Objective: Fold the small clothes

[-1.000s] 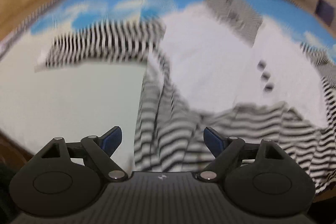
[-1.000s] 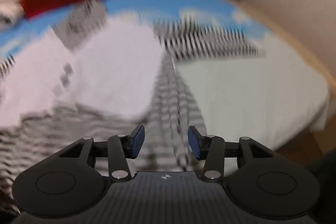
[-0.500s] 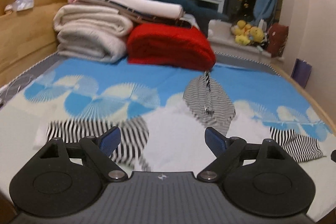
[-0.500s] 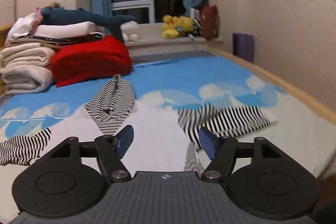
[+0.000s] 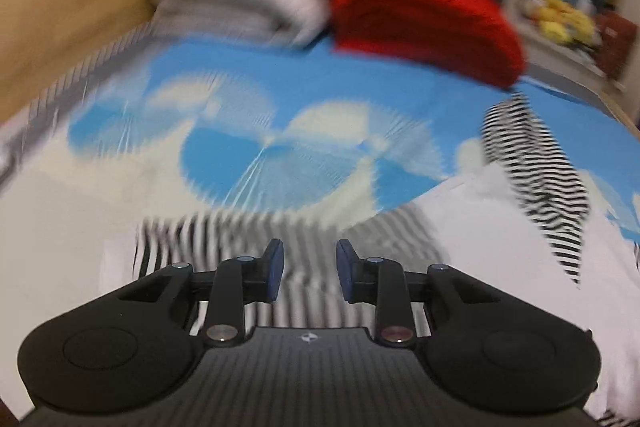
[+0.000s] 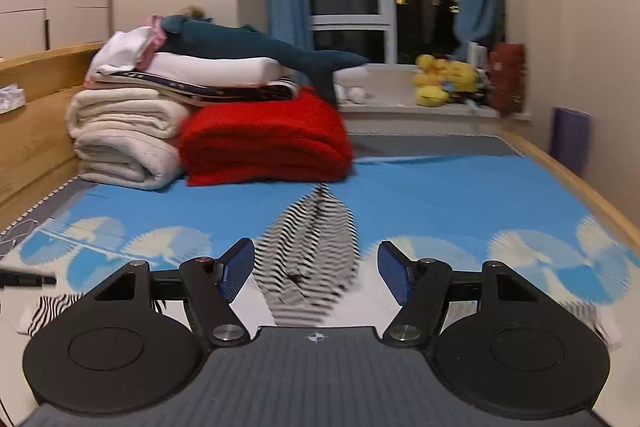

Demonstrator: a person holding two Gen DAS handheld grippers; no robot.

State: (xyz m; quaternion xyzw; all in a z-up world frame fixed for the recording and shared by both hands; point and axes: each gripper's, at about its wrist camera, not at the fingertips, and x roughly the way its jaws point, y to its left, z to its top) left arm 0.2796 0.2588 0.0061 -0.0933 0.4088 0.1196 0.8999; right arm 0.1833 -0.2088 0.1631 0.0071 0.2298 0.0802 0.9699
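Writing is something I cannot find anywhere: the only mark I see is a small compass-like emblem on each gripper body, and no brand or label is readable. I take the red blanket (image 6: 264, 143) as my landmark. One garment (image 5: 472, 227), white with black-and-white striped sleeves and hood, lies spread on the blue patterned bedspread (image 6: 440, 195) in front of the blanket, its striped hood (image 6: 312, 251) pointing toward the blanket's near edge. My left gripper (image 5: 309, 273) hangs over the striped sleeve (image 5: 240, 239) on the near left of the blanket; its jaws have just been closing and now stand a narrow gap apart, with the sleeve seen behind that gap, but blur keeps me from telling whether the pads touch the cloth. My right gripper (image 6: 316, 271) is held above the bed, facing the blanket, its jaws wide apart with nothing between them. Left of the blanket I count two rolled cream blankets (image 6: 124, 139), with folded white linens (image 6: 208, 69) and one dark teal plush shark (image 6: 256, 47) stacked on top. Right of the blanket, on the windowsill, sits a cluster of yellow plush toys (image 6: 440, 79); I cannot count them exactly.
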